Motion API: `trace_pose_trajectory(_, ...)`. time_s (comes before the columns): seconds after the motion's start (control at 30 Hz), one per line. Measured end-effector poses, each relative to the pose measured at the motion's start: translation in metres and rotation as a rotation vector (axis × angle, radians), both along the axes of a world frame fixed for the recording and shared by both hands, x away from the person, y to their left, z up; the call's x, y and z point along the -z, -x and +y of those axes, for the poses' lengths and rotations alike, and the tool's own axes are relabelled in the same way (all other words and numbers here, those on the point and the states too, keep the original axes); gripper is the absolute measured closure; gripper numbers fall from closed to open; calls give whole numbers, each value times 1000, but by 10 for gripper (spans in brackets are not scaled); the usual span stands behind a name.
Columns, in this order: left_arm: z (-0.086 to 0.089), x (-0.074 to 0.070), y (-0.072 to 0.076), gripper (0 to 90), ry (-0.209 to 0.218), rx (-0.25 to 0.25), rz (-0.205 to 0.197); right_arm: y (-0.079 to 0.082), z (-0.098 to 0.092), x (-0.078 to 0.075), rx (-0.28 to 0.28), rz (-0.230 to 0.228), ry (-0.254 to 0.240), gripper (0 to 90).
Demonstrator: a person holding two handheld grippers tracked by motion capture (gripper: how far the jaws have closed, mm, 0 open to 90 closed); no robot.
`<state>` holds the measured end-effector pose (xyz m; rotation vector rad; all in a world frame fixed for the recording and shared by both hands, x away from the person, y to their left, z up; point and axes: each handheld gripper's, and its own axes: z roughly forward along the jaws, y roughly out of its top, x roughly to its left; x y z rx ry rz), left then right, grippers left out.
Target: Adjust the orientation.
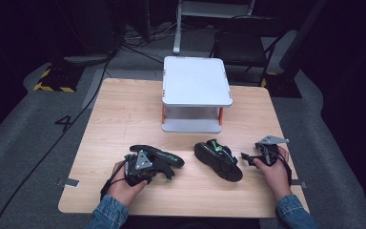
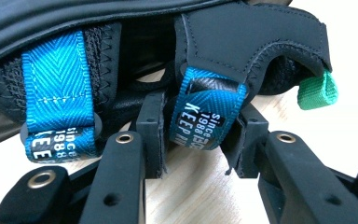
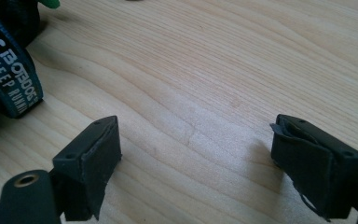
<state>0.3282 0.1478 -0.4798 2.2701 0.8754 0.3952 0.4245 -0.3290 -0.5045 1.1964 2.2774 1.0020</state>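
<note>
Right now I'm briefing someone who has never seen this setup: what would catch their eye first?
Two black strapped sandals on the light wooden table: the left sandal with its blue printed strap pinched in the left claw, the right sandal lying free beside the open right claw. Behind them, mid-table, stands a white two-tier shelf with orange posts.

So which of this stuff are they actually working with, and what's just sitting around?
In use:
- left sandal, its blue strap pinched by the left gripper
- right sandal
- right gripper, open over bare table
- white stand, probably

Lying about:
- folding chair
- floor cables
</note>
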Motion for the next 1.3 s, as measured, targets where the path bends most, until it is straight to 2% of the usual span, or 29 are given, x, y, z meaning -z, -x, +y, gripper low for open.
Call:
trace_pose_trajectory(0.13, 6, -5, 1, 637, 9, 4, -2, 0, 0, 0, -2, 0, 0, 163)
trace_pose_trajectory(0.27, 17, -18, 5, 643, 31, 26, 5, 0, 0, 0, -3, 0, -1, 162)
trace_pose_trajectory(0.43, 25, -30, 8, 649, 18, 42, 12, 0, 0, 0, -4, 0, 0, 163)
trace_pose_trajectory(0.63, 32, -40, 5, 645, 47, 35, 18, 0, 0, 0, -4, 1, 0, 161)
trace_pose_trajectory(0.77, 31, -42, -8, 641, 115, 27, 16, 0, 1, 0, -1, 1, 1, 161)
trace_pose_trajectory(0.83, 29, -42, -20, 640, 165, 16, 12, 0, 1, 0, 2, 1, 2, 160)
trace_pose_trajectory(0.9, 23, -39, -31, 640, 192, 4, 2, 0, 2, 0, 3, 0, 4, 160)
trace_pose_trajectory(1.03, 7, -27, -51, 629, 215, -21, -25, 1, 2, 0, 6, -2, 4, 160)
trace_pose_trajectory(1.2, -3, -17, -67, 604, 253, -41, -12, 2, 3, 0, 2, -1, 3, 160)
trace_pose_trajectory(1.23, -5, -16, -68, 597, 252, -43, -15, 2, 3, 0, 2, -1, 2, 160)
trace_pose_trajectory(1.3, -9, -17, -66, 530, 220, -46, -33, 3, 3, 0, -1, -2, 2, 160)
